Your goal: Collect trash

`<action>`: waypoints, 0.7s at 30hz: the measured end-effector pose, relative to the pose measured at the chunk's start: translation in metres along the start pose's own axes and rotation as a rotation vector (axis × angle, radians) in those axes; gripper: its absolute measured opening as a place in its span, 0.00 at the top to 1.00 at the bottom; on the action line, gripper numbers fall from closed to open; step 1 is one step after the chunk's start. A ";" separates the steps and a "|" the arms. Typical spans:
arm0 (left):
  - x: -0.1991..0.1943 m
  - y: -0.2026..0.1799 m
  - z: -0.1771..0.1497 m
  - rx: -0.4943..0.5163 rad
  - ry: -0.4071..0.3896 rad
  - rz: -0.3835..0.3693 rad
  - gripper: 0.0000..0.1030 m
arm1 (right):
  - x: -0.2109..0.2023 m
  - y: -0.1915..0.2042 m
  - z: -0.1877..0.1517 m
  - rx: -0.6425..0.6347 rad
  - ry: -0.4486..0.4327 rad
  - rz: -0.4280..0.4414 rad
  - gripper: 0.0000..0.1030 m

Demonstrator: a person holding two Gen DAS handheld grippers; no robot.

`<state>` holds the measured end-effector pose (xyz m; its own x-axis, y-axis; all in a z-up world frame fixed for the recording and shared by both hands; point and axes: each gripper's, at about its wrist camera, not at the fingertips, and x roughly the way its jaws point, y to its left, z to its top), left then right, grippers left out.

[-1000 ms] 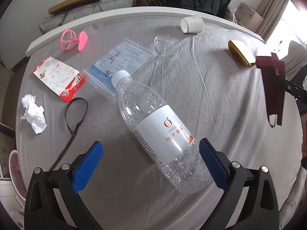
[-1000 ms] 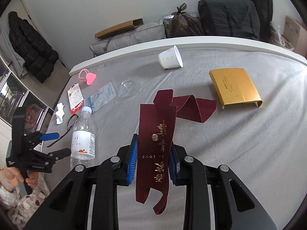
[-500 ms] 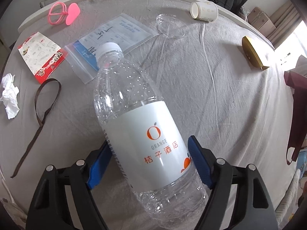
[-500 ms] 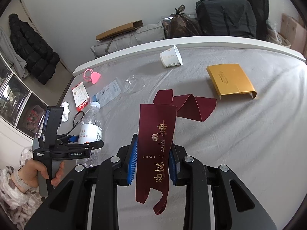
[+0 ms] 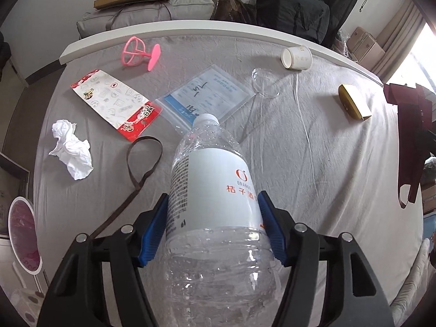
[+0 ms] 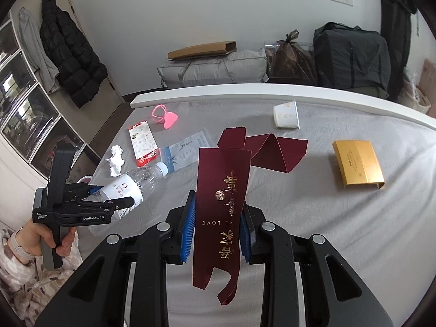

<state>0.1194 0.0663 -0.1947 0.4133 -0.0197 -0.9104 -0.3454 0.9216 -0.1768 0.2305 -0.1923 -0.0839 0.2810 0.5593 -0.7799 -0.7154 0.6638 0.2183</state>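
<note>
Left gripper [image 5: 212,226] clenched on the clear water bottle [image 5: 212,218], blue pads pressed to both sides of the white label, cap pointing away toward the far edge of the bed [image 5: 313,190]; seen from the right wrist, bottle [image 6: 128,188] lifted off the grey sheet and tilted, cap up and toward the middle, held out over the left edge by a hand [image 6: 41,241] wrapped round the handle. Right gripper [image 6: 218,226] pinching the dark red gift-box sleeve [image 6: 226,190], flat panel with gold lettering upright between the pads, folded tail trailing forward above the sheet. Strewn along the left side of the bed: crumpled tissue [image 5: 72,148] near the left edge, brown ribbon [image 5: 136,174] just beside it, red-and-white packet [image 5: 114,103], clear zip bag with a printed sheet [image 5: 207,98], pink heart stand [image 5: 139,53] up by the far left corner. Near the far edge: tipped paper cup [image 5: 297,57], clear plastic lid [image 5: 265,83] just in front of it. Gold box lid [image 6: 357,163] alone toward the right side, well apart from the rest. Wide bare sheet across the near and right half of the bed, white rail [image 6: 272,92] bounding the far edge
</note>
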 end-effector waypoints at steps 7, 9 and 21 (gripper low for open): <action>-0.014 0.014 -0.004 -0.010 -0.040 -0.031 0.39 | -0.006 0.027 0.010 -0.052 0.001 -0.010 0.74; -0.022 0.015 -0.003 -0.013 -0.061 -0.045 0.39 | -0.009 0.030 0.010 -0.050 0.000 -0.009 0.75; -0.110 0.086 -0.001 -0.061 -0.206 -0.005 0.39 | 0.000 0.114 0.043 -0.208 0.010 0.109 0.75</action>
<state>0.0438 0.1474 -0.1101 0.5768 0.0616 -0.8146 -0.3911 0.8962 -0.2092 0.1766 -0.0952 -0.0335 0.1897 0.6164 -0.7643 -0.8579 0.4826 0.1763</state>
